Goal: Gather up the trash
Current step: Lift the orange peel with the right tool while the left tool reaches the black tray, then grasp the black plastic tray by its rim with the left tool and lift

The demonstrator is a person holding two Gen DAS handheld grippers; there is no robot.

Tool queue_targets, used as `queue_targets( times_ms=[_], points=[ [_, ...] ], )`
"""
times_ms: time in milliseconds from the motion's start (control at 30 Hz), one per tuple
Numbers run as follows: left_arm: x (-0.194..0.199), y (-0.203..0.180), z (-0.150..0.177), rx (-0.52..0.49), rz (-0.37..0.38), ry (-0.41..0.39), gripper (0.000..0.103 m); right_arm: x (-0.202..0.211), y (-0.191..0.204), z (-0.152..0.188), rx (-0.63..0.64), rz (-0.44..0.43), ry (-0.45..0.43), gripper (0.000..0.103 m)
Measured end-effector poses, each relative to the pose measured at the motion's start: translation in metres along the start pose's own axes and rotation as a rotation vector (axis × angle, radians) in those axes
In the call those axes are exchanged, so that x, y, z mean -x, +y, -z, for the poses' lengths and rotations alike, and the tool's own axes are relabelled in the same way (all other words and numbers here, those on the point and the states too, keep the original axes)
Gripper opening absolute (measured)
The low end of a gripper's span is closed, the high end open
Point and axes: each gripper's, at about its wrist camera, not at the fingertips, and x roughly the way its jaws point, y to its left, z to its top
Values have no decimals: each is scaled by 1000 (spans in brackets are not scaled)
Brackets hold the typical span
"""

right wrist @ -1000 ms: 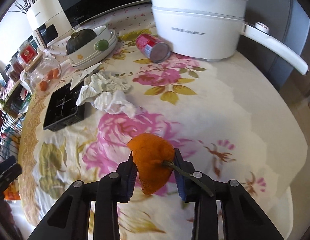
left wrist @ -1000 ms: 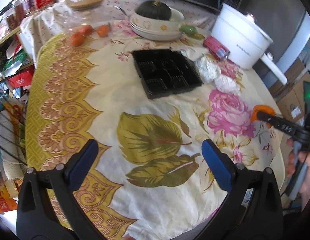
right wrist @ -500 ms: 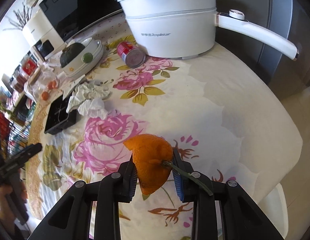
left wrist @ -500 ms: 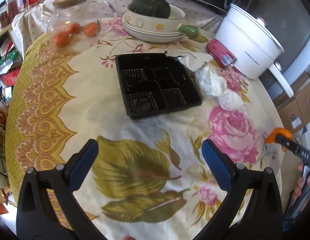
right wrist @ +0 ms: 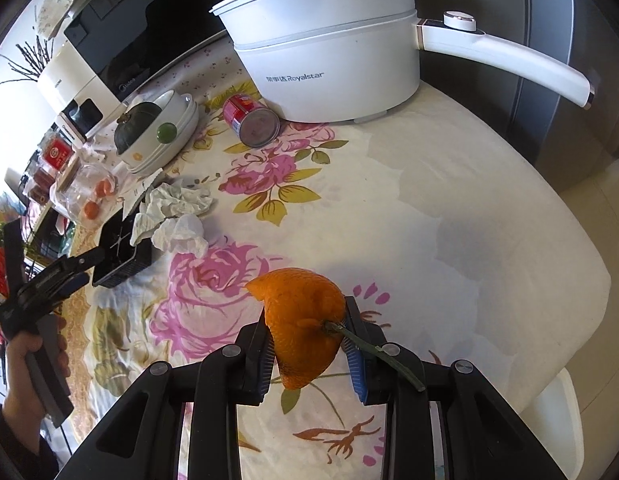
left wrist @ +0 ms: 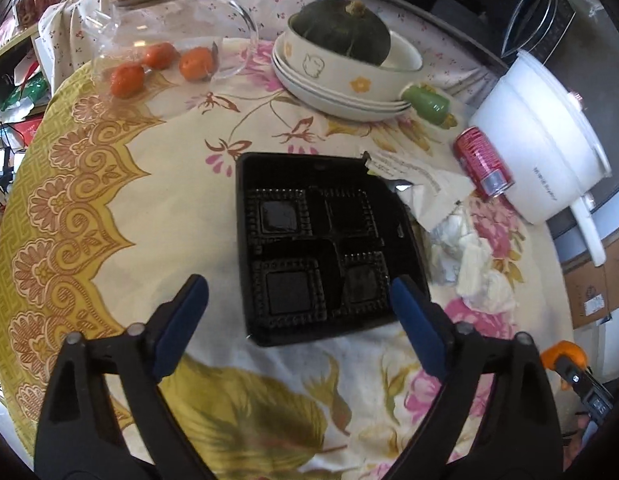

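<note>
My right gripper (right wrist: 307,320) is shut on an orange peel with a green stem (right wrist: 303,328) and holds it above the floral tablecloth near the table's edge; the peel also shows in the left wrist view (left wrist: 565,354). My left gripper (left wrist: 299,292) is open and empty, just over the near edge of a black plastic compartment tray (left wrist: 321,248). Crumpled white tissues (left wrist: 469,260) and a torn paper wrapper (left wrist: 413,176) lie to the right of the tray. A red can (left wrist: 483,162) lies on its side by the pot. The left gripper (right wrist: 49,276) also shows in the right wrist view.
A white electric pot (right wrist: 329,48) with a long handle stands at the back right. Stacked bowls hold a dark green squash (left wrist: 341,32); a small green object (left wrist: 427,102) lies beside them. A glass jar (left wrist: 161,36) with small oranges lies at the back left.
My left gripper has moved forward over the table up to the black tray. My right gripper has pulled back toward the table's edge with the orange peel still in it.
</note>
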Motion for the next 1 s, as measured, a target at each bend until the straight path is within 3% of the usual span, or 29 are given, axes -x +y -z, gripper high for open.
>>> queue_targets(
  times_ms=[200,233,367,700,1000],
  points=[
    [-25,2,4,50,-17,41,83,-1,-1,0,1,2,3,32],
    [-24,1,4,41,-27,19,82,0,-2,0,2,1,2,32],
    [-26,-1,1,6,-16,25,58,0,-3,0,1,4,1,32],
    [-1,19,14,55,26,35,57,12,-8,5,-1,13,-13,32],
    [41,37,34,24,17,25,57,33,2,16,19,-1,-23,31]
  ],
)
